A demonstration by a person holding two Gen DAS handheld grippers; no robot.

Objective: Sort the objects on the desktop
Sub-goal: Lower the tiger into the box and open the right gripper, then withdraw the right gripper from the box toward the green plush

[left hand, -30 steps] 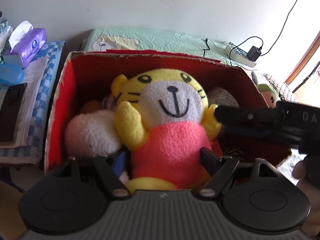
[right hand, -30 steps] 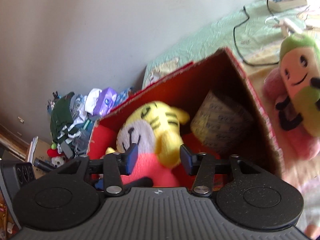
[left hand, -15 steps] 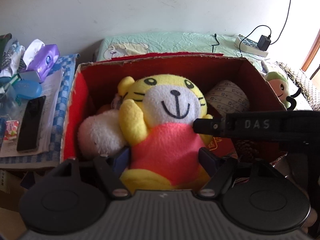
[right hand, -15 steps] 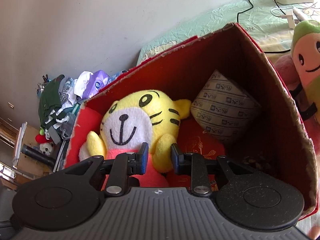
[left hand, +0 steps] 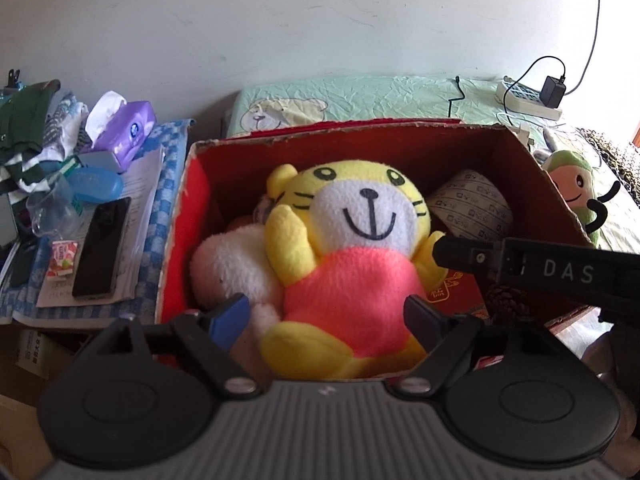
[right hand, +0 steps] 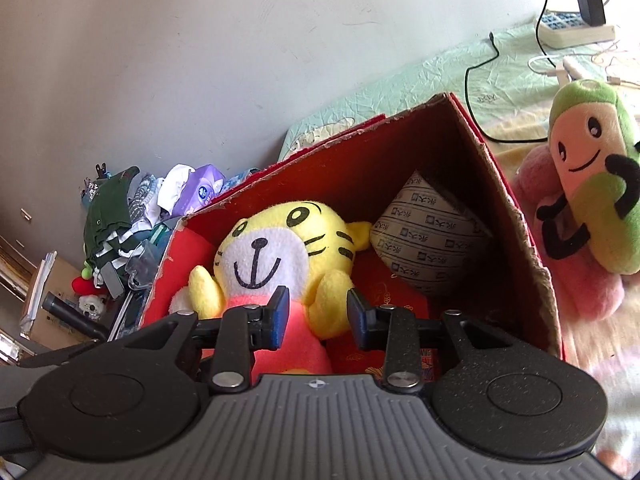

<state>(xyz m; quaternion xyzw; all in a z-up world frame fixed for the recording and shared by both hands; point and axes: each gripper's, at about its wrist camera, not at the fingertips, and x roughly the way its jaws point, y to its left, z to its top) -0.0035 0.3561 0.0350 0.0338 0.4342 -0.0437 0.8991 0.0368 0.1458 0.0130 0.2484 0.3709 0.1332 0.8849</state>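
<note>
Left wrist view: my left gripper [left hand: 326, 314] stands wide open over the tiger plush [left hand: 352, 248], which lies face-up inside the red cardboard box [left hand: 532, 168], beside a white plush [left hand: 232, 268].

Right wrist view: my right gripper [right hand: 314, 314] is partly open, its fingers straddling the tiger plush's arm [right hand: 330, 304]; whether they touch it I cannot tell. A green plush [right hand: 588, 176] lies outside the box.

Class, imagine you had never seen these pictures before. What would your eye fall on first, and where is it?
First, the yellow tiger plush toy in a pink shirt, lying face-up in the middle of the red cardboard box, between the open fingers of the left hand-held gripper. Next, the right hand-held gripper, open around the tiger's arm. Then the green and pink plush toy outside the box to its right.
</note>
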